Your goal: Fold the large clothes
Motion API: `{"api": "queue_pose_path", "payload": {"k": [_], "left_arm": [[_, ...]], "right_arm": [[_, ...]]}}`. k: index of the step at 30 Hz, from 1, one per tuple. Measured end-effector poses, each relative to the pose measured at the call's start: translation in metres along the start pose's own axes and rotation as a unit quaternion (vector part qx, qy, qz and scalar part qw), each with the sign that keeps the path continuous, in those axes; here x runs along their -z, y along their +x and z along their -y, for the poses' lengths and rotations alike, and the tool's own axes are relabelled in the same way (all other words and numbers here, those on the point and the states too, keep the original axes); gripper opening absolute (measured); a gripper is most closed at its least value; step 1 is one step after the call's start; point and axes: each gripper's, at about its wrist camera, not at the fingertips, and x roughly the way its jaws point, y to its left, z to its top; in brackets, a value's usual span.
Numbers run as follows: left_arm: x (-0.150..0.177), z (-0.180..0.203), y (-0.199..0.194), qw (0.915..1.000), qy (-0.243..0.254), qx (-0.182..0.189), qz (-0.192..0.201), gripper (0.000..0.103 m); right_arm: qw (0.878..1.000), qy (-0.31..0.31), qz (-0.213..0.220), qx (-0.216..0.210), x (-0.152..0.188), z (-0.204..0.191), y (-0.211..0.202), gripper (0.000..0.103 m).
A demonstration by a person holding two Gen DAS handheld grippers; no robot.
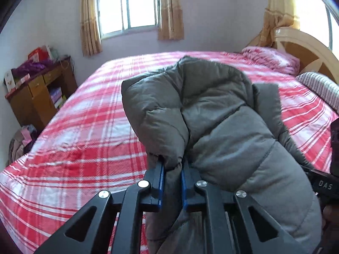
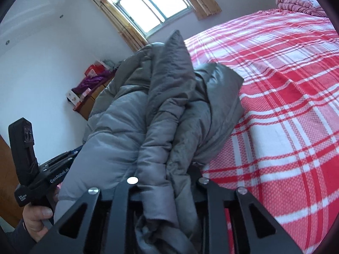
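A grey puffer jacket is held up over a bed. In the left wrist view my left gripper is shut on a bunched fold of it, pinched between the blue pads. The right wrist view shows the jacket draped over my right gripper. Its fingertips are buried in the fabric, and a thick roll of jacket is squeezed between the fingers. A hand holds the left gripper's body at the left edge of that view.
Beneath the jacket lies a bed with a red and white plaid sheet. A wooden headboard, a pink quilt and a striped pillow are at the right. A cluttered wooden desk and a clothes pile stand left.
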Motion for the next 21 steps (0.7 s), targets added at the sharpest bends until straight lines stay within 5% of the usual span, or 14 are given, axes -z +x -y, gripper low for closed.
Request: {"api": "queue_pose_path", "payload": {"k": [6,11,14,18,21], "left_arm": [[-0.004,-0.009,-0.055,0.999,-0.006,0.0,0.044,0.011],[0.005,-0.021,-0.055,0.9987,0.012,-0.031,0.039,0.011],[0.025,-0.041,-0.022,0.9992,0.001,-0.038,-0.014,0.011],[0.048,-0.052,-0.002,0.9986,0.0,-0.046,-0.026,0.012],[0.054,-0.051,0.008,0.9984,0.001,-0.052,-0.024,0.013]], "right_arm": [[0.999,-0.012,0.025,-0.035,-0.001,-0.029,-0.025,0.02],[0.998,-0.048,0.017,-0.025,0.0,-0.057,-0.023,0.021],[0.999,-0.031,-0.014,0.011,0.007,-0.045,0.0,0.035],[0.997,-0.028,-0.032,0.065,0.024,-0.034,0.015,0.077],[0.996,-0.038,-0.049,0.063,0.026,-0.034,0.024,0.078]]}}
